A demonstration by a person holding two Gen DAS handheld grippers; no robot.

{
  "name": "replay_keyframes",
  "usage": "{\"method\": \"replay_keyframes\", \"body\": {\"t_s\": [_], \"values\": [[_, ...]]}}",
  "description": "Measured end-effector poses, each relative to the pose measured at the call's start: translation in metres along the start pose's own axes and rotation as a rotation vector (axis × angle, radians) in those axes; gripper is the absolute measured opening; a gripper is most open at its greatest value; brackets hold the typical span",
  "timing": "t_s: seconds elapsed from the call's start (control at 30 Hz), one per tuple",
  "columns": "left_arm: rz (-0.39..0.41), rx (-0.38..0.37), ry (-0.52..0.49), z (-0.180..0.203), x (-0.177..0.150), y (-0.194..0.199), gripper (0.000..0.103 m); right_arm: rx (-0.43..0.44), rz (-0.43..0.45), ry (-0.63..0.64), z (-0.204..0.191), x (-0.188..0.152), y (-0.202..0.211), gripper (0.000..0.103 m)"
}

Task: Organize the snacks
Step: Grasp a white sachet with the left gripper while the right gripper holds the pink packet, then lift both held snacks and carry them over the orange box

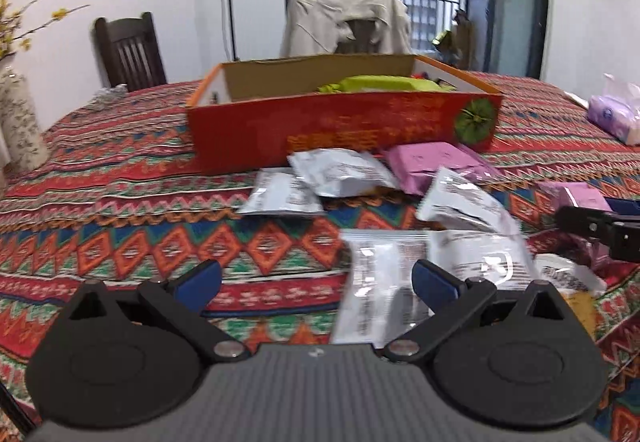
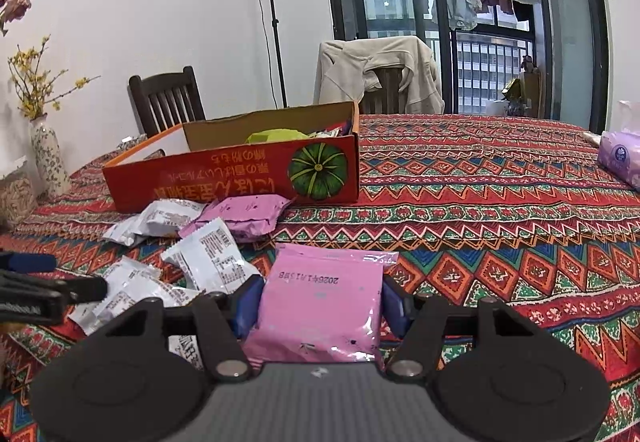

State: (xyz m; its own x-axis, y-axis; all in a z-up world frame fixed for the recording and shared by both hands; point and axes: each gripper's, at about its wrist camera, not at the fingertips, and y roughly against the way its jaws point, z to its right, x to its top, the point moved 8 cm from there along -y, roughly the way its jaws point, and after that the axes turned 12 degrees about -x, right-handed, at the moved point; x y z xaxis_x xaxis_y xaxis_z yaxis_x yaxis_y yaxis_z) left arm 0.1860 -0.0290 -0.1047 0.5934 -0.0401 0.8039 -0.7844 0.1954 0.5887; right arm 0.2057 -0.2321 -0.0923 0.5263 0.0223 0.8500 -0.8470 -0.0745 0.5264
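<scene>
Right tongs (image 2: 320,306) are clamped on the flat pink foil snack packet (image 2: 320,302), blue pads pinching both side edges. Best carry it level up and over the near wall of the shallow red cardboard box (image 2: 240,173) ahead. Left tongs (image 1: 316,278) gape empty above the silver-white sachets (image 1: 372,282) on the desk. The box's contents are mostly hidden; the left view is blurred.

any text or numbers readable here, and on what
"2026年1月15日", printed upside down on the pink snack packet held in the right gripper.
Yellow characters on the red cardboard box: upside down, not clearly legible.
Print on the white snack packets: too small.
</scene>
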Motion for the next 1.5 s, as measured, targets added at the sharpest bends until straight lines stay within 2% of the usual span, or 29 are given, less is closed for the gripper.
{"method": "replay_keyframes", "body": {"t_s": [0.3,0.43,0.47,0.53,0.67,0.73,0.8,0.9,1.5], "values": [[-0.053,-0.001,-0.012,0.021,0.0,-0.018,0.103,0.028,0.012,-0.028,0.003,0.0,0.002,0.061],[-0.062,0.021,-0.006,0.021,-0.001,-0.02,0.102,0.035,0.016,-0.029,0.002,0.0,0.004,0.061],[-0.064,0.021,0.004,0.021,-0.002,-0.021,0.1,0.037,0.018,-0.03,0.003,0.0,0.004,0.061],[-0.059,0.008,0.025,0.021,-0.001,-0.021,0.088,0.039,0.02,-0.031,0.002,0.0,0.004,0.061],[-0.044,-0.006,0.03,0.025,-0.001,-0.019,0.075,0.039,0.025,-0.027,0.001,0.001,0.005,0.061],[-0.037,-0.016,0.028,0.028,-0.001,-0.018,0.062,0.039,0.027,-0.026,0.001,0.001,0.006,0.061],[-0.031,-0.023,0.025,0.032,0.0,-0.016,0.054,0.038,0.03,-0.023,0.001,0.0,0.007,0.061],[-0.023,-0.035,0.035,0.035,0.0,-0.014,0.051,0.037,0.034,-0.021,0.001,0.0,0.007,0.061],[0.063,-0.072,0.042,0.035,0.014,0.008,0.049,0.009,0.093,-0.005,0.0,0.003,0.017,0.061]]}}
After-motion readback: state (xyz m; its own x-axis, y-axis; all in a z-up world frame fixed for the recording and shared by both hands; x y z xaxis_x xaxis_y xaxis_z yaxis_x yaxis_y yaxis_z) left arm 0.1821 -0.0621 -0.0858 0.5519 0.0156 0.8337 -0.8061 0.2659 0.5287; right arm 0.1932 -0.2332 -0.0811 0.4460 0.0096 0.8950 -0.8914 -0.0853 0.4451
